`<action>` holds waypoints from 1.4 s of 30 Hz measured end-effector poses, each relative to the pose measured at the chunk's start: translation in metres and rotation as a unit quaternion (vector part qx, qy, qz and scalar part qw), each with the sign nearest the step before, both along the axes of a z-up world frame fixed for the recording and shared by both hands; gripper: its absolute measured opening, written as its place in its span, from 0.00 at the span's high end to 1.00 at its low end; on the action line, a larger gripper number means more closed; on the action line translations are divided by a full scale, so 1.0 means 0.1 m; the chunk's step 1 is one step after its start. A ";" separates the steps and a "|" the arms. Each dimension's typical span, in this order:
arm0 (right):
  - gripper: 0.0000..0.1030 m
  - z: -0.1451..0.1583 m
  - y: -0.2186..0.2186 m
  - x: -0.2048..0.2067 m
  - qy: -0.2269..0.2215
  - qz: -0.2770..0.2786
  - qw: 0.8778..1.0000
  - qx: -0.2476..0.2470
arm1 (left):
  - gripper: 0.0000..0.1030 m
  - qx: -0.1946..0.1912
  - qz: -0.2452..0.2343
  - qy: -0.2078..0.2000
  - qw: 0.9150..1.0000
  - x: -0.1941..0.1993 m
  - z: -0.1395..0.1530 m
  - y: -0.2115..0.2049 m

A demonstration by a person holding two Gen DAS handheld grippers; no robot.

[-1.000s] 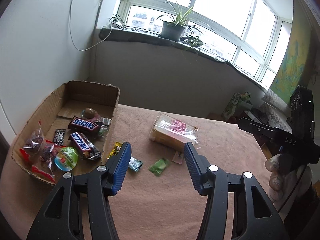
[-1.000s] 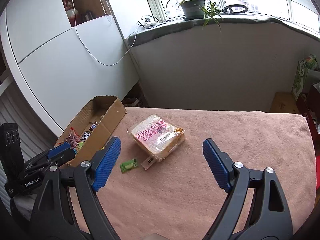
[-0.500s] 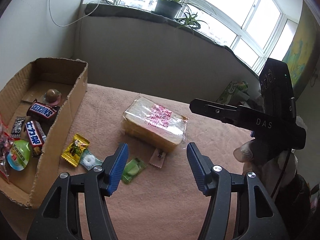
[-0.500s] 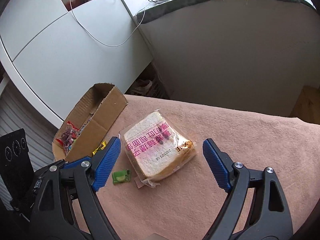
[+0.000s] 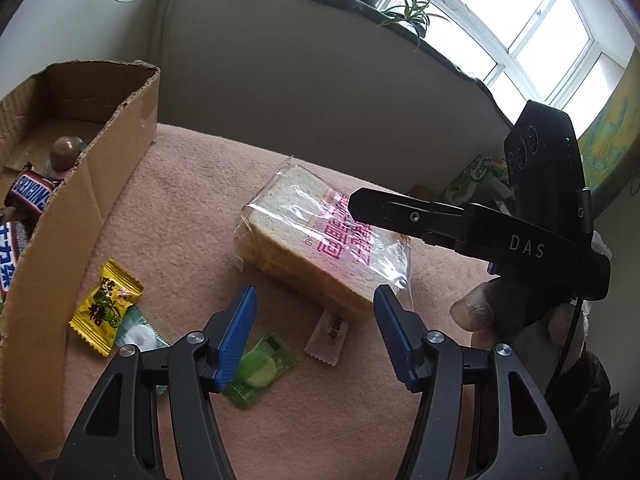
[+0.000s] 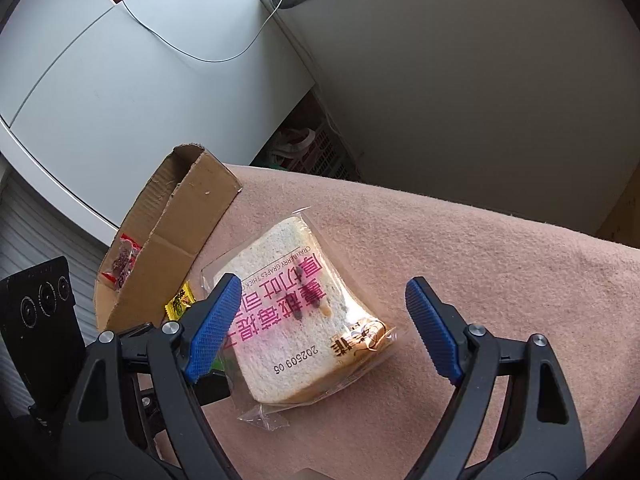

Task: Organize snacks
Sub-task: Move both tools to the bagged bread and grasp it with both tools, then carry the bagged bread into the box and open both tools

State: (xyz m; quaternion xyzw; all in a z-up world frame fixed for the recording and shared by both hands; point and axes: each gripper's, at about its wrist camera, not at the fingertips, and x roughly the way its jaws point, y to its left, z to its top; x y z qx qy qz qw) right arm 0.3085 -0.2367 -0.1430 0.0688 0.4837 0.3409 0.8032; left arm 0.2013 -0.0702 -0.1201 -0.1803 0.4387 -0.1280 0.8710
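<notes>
Pink fleece cloth [image 6: 480,264] covers the bench, with grey wall and white cabinet doors beyond it. Right gripper [image 6: 320,328]: fingers spread wide, nothing between the pads, tilted down over the bagged toast [image 6: 304,320]; the left pad sits over the bag's near-left edge, the right pad stands clear of its right side. Left gripper [image 5: 314,334]: about half open, its jaws have just been opening, and nothing is held; the green candy [image 5: 260,372] lies partly under the left pad, the pink sachet [image 5: 330,332] lies between the fingers, just short of the toast. Farther to the left of this gripper lie the yellow candy [image 5: 106,308] and the pale mint wrapper [image 5: 136,334], both just outside the wall of the cardboard box [image 5: 88,200], which already holds chocolate bars [image 5: 30,194] and other sweets.

The step in hand appears to be the approach to the toast for transfer to the box. To do it well, centre the right gripper so both pads straddle the loaf's sides rather than the loose film at its ends; film alone would likely slip or tear. Close only until the slices resist, since soft bread crushes. Keep the left gripper low over the small wrappers and well apart from the right one, as the two tools crowd the same patch of cloth.
</notes>
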 end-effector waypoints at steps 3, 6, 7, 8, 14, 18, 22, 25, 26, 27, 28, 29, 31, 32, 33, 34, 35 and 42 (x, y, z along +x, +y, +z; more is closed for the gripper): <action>0.16 -0.03 -0.01 0.04 0.008 0.007 1.000 0.008 | 0.41 -0.002 -0.001 0.000 1.000 0.04 -0.01 -0.01; 0.16 -0.06 0.02 0.08 0.014 0.019 1.000 0.002 | 0.41 -0.004 -0.002 -0.002 1.000 0.08 -0.01 -0.01; 0.18 -0.07 0.03 0.10 0.016 0.025 1.000 -0.004 | 0.41 -0.004 -0.002 -0.003 1.000 0.06 -0.01 0.01; 0.20 -0.08 0.04 0.12 0.018 0.030 0.999 -0.005 | 0.41 -0.004 -0.002 -0.004 1.000 0.05 -0.02 0.01; 0.30 -0.08 0.07 0.14 0.030 0.047 0.998 -0.004 | 0.41 -0.009 -0.004 -0.004 1.000 0.07 -0.05 0.03; 0.32 -0.08 0.06 0.13 0.035 0.042 0.999 0.000 | 0.42 -0.013 -0.006 -0.006 1.000 0.10 -0.05 0.03; 0.32 -0.06 0.05 0.12 0.036 0.038 0.999 -0.003 | 0.44 -0.012 -0.010 -0.010 1.000 0.10 -0.04 0.03; 0.34 -0.05 0.05 0.10 0.037 0.038 0.999 -0.007 | 0.48 -0.007 -0.012 -0.015 1.000 0.10 -0.01 0.01; 0.34 -0.04 0.05 0.09 0.037 0.038 0.999 -0.007 | 0.50 -0.007 -0.014 -0.016 1.000 0.11 0.00 0.00; 0.35 -0.04 0.04 0.08 0.037 0.036 0.999 -0.008 | 0.54 -0.006 -0.017 -0.018 1.000 0.11 0.01 -0.01; 0.36 -0.04 0.04 0.08 0.038 0.035 0.999 -0.007 | 0.54 -0.002 -0.019 -0.020 1.000 0.10 0.02 -0.02; 0.36 -0.04 0.03 0.08 0.039 0.033 0.999 -0.007 | 0.54 0.004 -0.021 -0.023 1.000 0.12 0.02 -0.04; 0.38 -0.04 0.02 0.07 0.041 0.030 0.999 -0.006 | 0.55 0.002 -0.025 -0.018 1.000 0.13 0.00 -0.04; 0.38 -0.04 0.00 0.07 0.043 0.029 0.999 -0.005 | 0.57 -0.005 -0.027 -0.016 1.000 0.17 0.00 -0.06; 0.40 -0.04 0.00 0.07 0.045 0.027 0.999 -0.004 | 0.59 -0.010 -0.028 -0.014 0.999 0.17 0.00 -0.05; 0.41 -0.04 -0.01 0.06 0.046 0.025 0.999 -0.005 | 0.61 -0.012 -0.029 -0.014 0.999 0.17 0.00 -0.05; 0.41 -0.03 -0.01 0.05 0.046 0.024 0.999 -0.006 | 0.61 -0.010 -0.030 -0.016 0.999 0.16 0.01 -0.05; 0.42 0.11 0.00 -0.05 0.034 0.020 0.999 -0.008 | 0.64 -0.002 -0.033 -0.034 0.999 0.13 0.13 -0.05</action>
